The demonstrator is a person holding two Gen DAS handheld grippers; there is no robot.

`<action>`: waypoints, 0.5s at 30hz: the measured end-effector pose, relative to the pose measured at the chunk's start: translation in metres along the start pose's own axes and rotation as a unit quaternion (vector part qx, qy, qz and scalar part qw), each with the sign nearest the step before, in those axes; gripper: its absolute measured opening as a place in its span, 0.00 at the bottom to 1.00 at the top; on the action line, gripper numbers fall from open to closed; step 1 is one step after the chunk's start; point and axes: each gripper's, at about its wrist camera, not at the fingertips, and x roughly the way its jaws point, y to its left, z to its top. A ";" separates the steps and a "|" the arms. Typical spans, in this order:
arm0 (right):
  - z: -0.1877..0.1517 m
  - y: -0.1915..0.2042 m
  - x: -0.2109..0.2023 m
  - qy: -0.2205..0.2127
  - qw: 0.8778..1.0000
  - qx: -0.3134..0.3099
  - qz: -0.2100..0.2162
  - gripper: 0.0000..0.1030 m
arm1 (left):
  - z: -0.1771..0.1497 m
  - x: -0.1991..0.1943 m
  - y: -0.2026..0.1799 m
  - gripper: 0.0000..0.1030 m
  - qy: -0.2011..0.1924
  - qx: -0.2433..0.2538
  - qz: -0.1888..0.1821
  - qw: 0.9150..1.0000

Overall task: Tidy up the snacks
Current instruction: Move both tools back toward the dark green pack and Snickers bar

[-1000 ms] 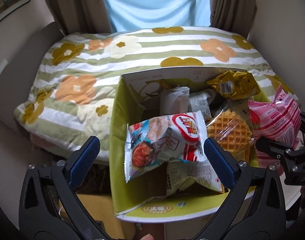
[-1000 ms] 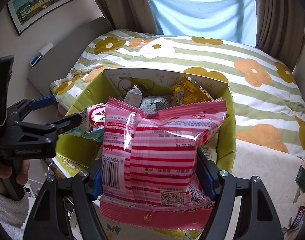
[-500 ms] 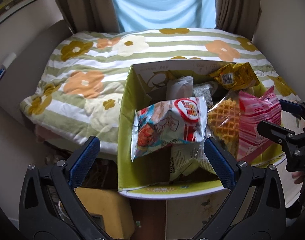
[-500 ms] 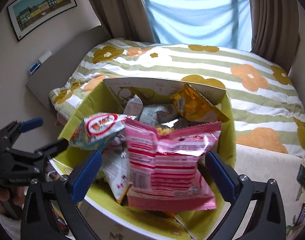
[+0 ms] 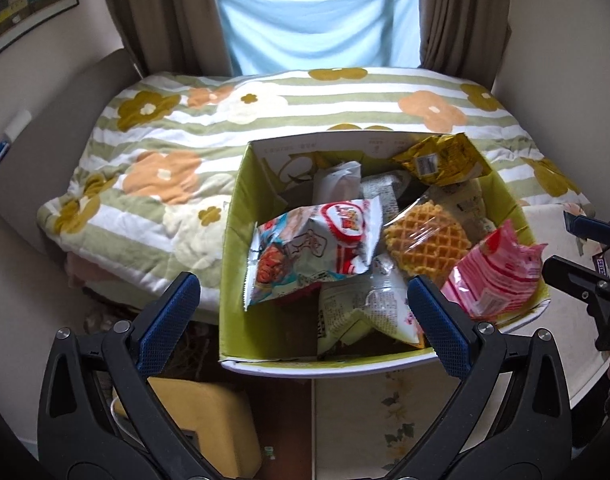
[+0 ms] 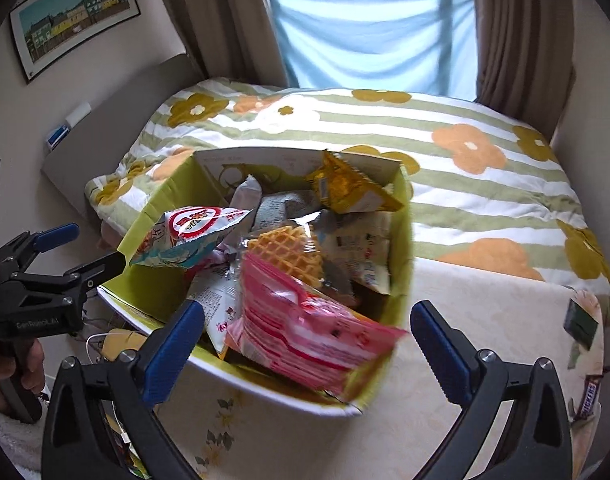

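Observation:
A green cardboard box full of snacks stands on a table in front of a bed. A pink striped packet lies at the box's near right corner, over the rim. A red and white packet, a wrapped waffle and a yellow packet lie inside. My left gripper is open and empty in front of the box. My right gripper is open, back from the pink packet.
The table has a pale floral cloth. A Snickers bar and a dark packet lie at its right edge. A bed with a flowered striped quilt is behind. A yellow object sits low left.
My right gripper opened and let the pink packet drop into the box, then drew back. My left gripper also pulled back from the box.

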 end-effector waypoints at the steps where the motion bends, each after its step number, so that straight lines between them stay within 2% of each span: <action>1: -0.001 -0.003 -0.005 -0.003 1.000 0.003 -0.002 1.00 | 0.001 -0.004 -0.006 1.00 -0.003 0.002 0.000 1.000; 8: -0.015 -0.042 -0.045 -0.029 0.999 0.024 -0.011 1.00 | 0.008 -0.030 -0.051 1.00 -0.025 0.008 -0.005 1.000; 10: -0.023 -0.058 -0.056 -0.034 0.999 0.027 -0.012 1.00 | 0.010 -0.037 -0.070 1.00 -0.030 0.010 -0.005 0.999; 15: -0.040 -0.103 -0.089 -0.045 0.998 0.031 -0.031 1.00 | 0.017 -0.047 -0.136 1.00 -0.037 0.022 -0.032 0.999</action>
